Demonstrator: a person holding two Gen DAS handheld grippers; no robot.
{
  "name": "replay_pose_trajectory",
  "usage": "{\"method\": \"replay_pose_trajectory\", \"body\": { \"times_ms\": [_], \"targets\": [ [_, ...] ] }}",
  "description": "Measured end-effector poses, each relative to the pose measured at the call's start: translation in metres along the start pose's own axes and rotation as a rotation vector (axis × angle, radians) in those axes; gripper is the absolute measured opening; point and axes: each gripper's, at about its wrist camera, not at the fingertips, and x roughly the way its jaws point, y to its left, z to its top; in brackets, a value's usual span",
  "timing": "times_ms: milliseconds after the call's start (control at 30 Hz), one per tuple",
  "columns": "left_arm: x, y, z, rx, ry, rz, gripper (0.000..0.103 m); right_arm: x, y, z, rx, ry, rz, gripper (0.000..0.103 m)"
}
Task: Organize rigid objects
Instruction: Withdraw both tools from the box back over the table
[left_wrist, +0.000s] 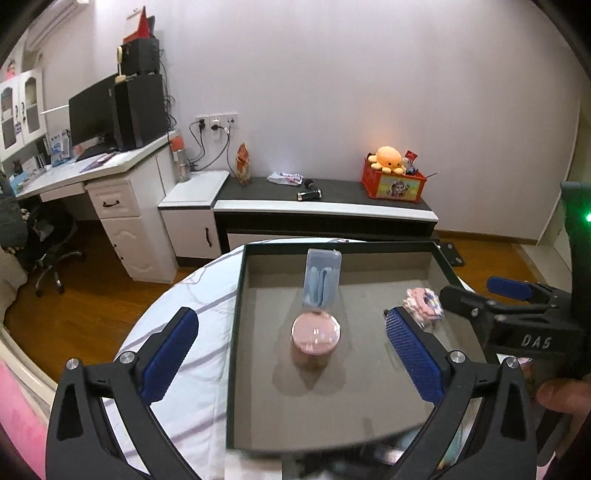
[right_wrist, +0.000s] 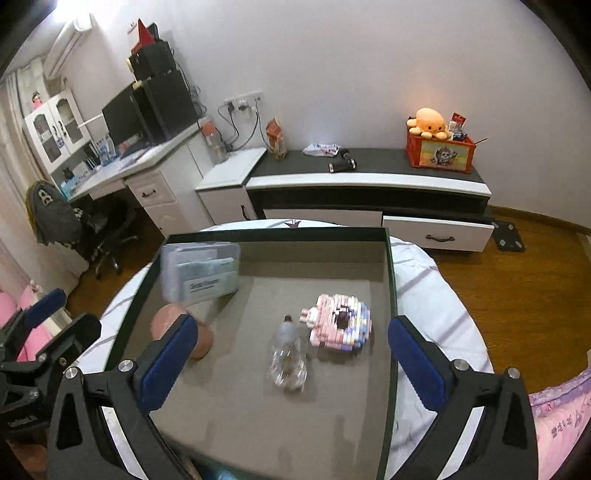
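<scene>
Hovering over the tray (right_wrist: 388, 280) with both my grippers, I count four things already lying inside its dark walls, on the grey floor. My left gripper (left_wrist: 291, 347) has its jaws spread wide with nothing between the blue pads; the pink round jar (left_wrist: 315, 332) stands on the tray floor below and ahead of them, untouched. Just behind the jar the clear plastic case (left_wrist: 322, 277) stands upright toward the far wall of the tray, touching or almost touching the jar as far as I can tell. My right gripper (right_wrist: 291, 356) is likewise wide apart and empty: the small clear bottle (right_wrist: 288, 354) lies on its side on the floor between and beyond my fingers, and the pastel block model (right_wrist: 340, 325) sits just beside it, to its right, the two near or touching at the bottle's neck. In my right view the jar and the case sit in the left half of the tray, partly behind my left-hand finger. So the gathering looks done to me, since every rigid piece I can see is within the tray and none lies on the white bedding (right_wrist: 436, 295) around it. What may be left, I judge, is only tidying: the bottle lies tipped over and slightly blurred, and the near half of the tray floor is bare. Whether more items wait outside my views I cannot tell.
</scene>
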Motion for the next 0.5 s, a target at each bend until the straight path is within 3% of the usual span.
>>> {"method": "replay_pose_trajectory", "body": {
  "times_ms": [500],
  "targets": [
    [-0.108,-0.002,-0.057,-0.008,-0.097,0.023,0.103,-0.118,0.025,-0.074,0.002,-0.176,-0.012,0.103]
  ]
}}
